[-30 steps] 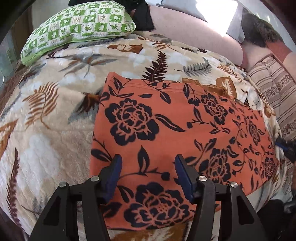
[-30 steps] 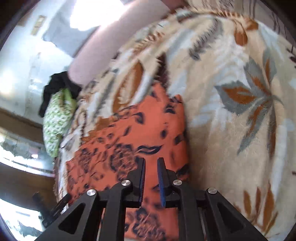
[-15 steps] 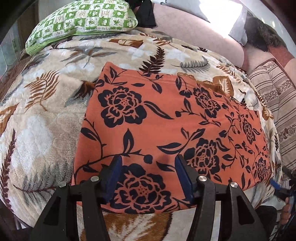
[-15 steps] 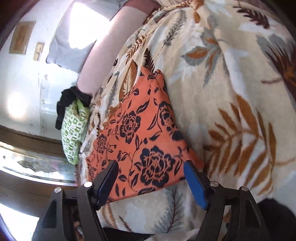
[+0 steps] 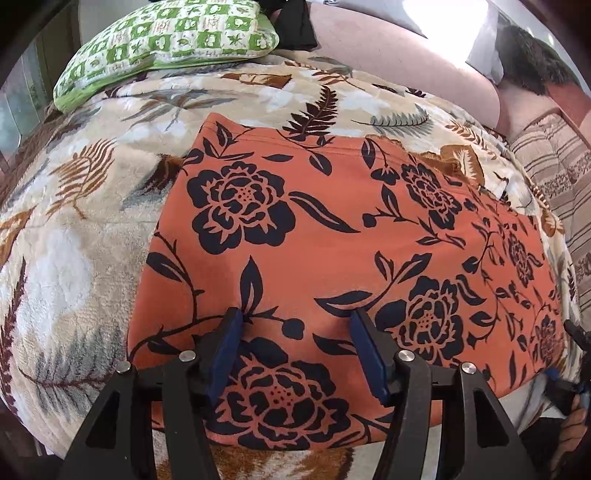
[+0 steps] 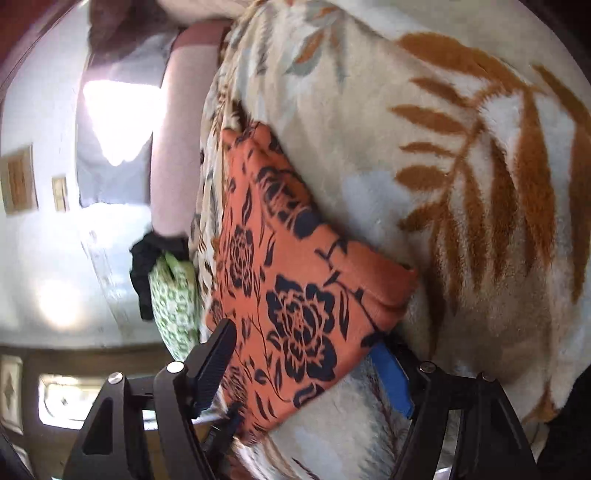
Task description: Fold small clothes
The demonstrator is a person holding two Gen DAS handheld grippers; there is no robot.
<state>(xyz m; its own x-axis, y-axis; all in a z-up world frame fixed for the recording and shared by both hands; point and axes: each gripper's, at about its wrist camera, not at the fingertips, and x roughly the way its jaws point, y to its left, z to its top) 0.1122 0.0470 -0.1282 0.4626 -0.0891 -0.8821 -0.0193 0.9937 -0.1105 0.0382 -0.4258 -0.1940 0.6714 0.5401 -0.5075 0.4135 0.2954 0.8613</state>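
An orange cloth with dark blue flowers [image 5: 332, 240] lies spread flat on the leaf-patterned blanket [image 5: 74, 258]. My left gripper [image 5: 295, 339] hovers over the cloth's near edge. Its jaws are opening and wide apart, with only flat cloth below them. In the right wrist view the cloth [image 6: 288, 280] is seen from its end. My right gripper [image 6: 306, 365] straddles that near corner at the bed's edge. Its jaws are closing with the corner between them, and the pads do not press on it. From the left wrist view, the right gripper [image 5: 554, 376] shows at the cloth's right end.
A green checked pillow [image 5: 166, 40] and a black garment [image 5: 295, 22] lie at the bed's far side, against a pink padded headboard [image 5: 388, 55]. Striped bedding [image 5: 554, 166] lies to the right. The blanket [image 6: 443, 184] drops off at the near edge.
My right gripper went from shut to wide open, rolled, and sank to the cloth's corner at the bed edge. My left gripper shifted slightly lower over the cloth.
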